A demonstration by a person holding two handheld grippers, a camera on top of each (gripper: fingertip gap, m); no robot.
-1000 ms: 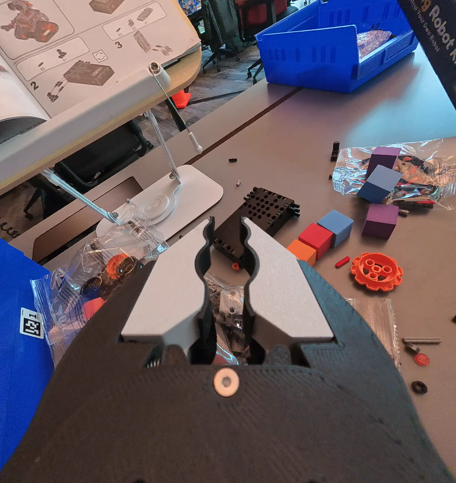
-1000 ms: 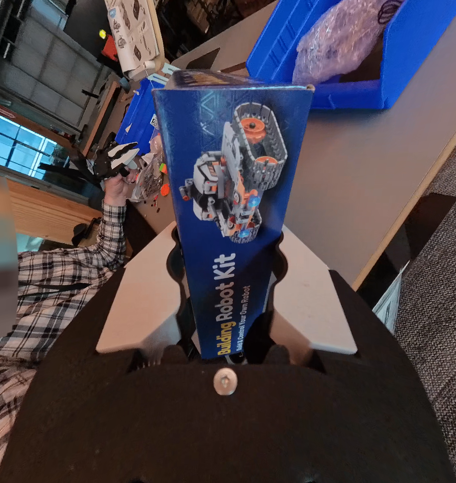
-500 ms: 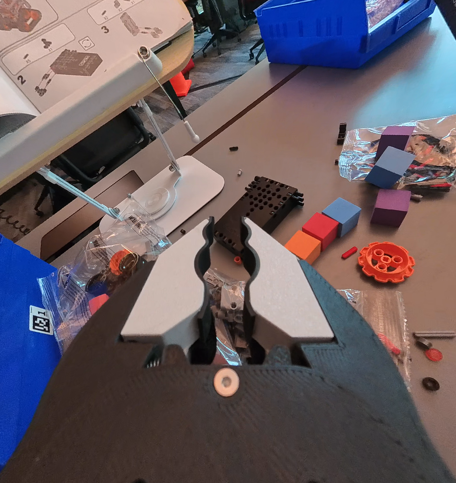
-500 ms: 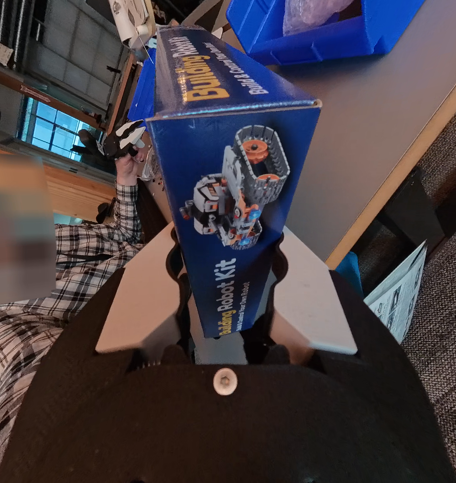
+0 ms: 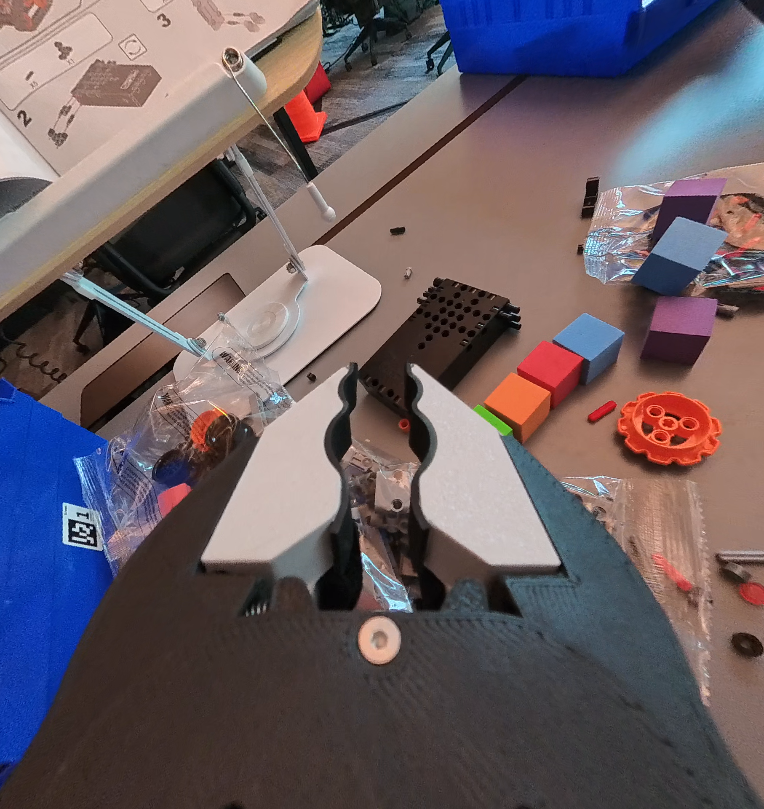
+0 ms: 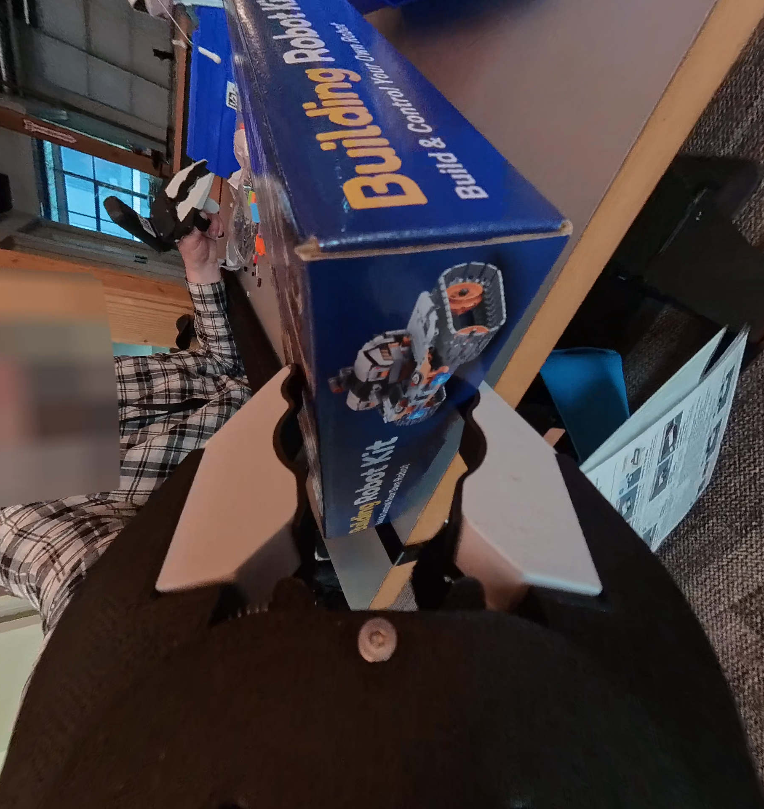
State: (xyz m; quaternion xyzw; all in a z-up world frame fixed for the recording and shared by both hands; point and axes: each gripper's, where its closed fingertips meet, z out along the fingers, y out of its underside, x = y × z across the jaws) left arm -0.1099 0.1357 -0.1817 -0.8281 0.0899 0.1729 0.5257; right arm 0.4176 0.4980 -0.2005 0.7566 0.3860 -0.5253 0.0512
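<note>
Around you a grey tabletop (image 5: 524, 175) with a pale wooden edge stands over mottled grey carpet (image 6: 730, 459), office chairs (image 5: 371, 30) sit beyond it, and a paned window (image 6: 87, 184) glows blue with daylight above a wooden ledge (image 6: 144, 302) along the far wall.

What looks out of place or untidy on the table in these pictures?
Small parts lie loose around the black plate and the orange gear. Two cubes sit on a crumpled clear bag. The right gripper holds the blue box tilted over the table edge.
</note>
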